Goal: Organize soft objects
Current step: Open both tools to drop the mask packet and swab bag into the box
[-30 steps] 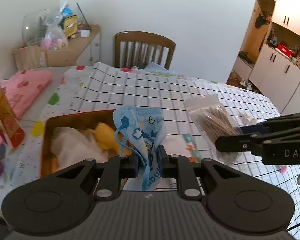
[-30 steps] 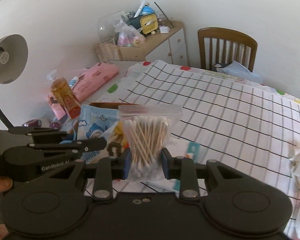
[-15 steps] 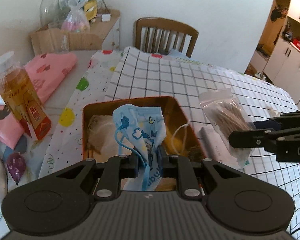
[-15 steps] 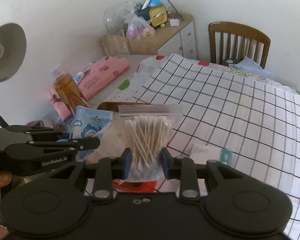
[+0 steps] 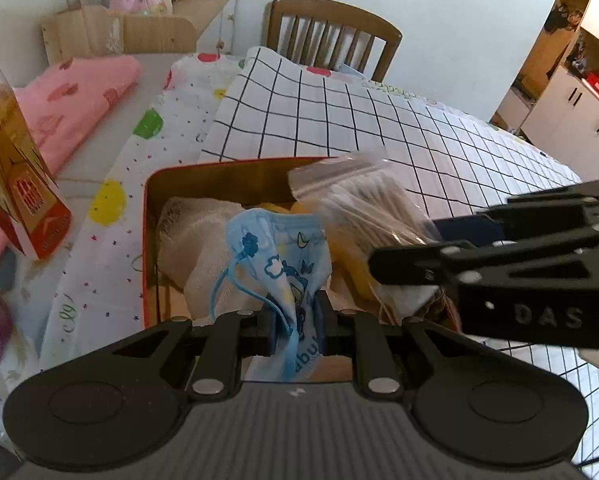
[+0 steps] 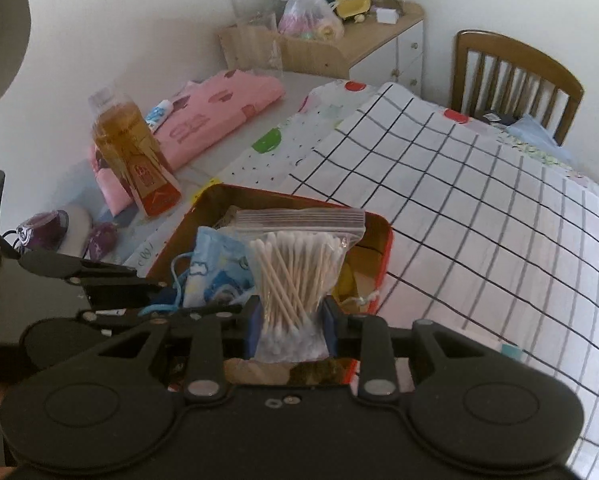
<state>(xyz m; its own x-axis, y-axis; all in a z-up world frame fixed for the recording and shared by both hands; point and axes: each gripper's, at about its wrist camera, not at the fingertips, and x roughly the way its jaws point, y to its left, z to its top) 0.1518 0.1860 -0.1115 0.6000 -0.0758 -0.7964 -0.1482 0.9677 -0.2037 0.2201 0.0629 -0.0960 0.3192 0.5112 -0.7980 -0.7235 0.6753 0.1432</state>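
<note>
While both grippers hang over the tin [image 5: 151, 216], each carries its load above the open box, presumably so a release drops it inside. Left gripper [image 5: 295, 322], bottom centre of its own view: jaws nearly closed, pinching the blue printed face mask [image 5: 283, 256] by its lower edge; the mask stands up over the tin's near half, ear loop dangling. Right gripper [image 6: 290, 322], bottom centre of its view: jaws narrow, clamped on the lower end of the zip bag of cotton swabs [image 6: 299, 264], zip strip upward. Tin sits centre frame at the edge of the checked cloth [image 5: 339, 120], already holding pale fabric [image 5: 195, 240] and something yellow. Tea bottle [image 6: 133, 156] stands left, apart from the tin. Neither item released yet.
</note>
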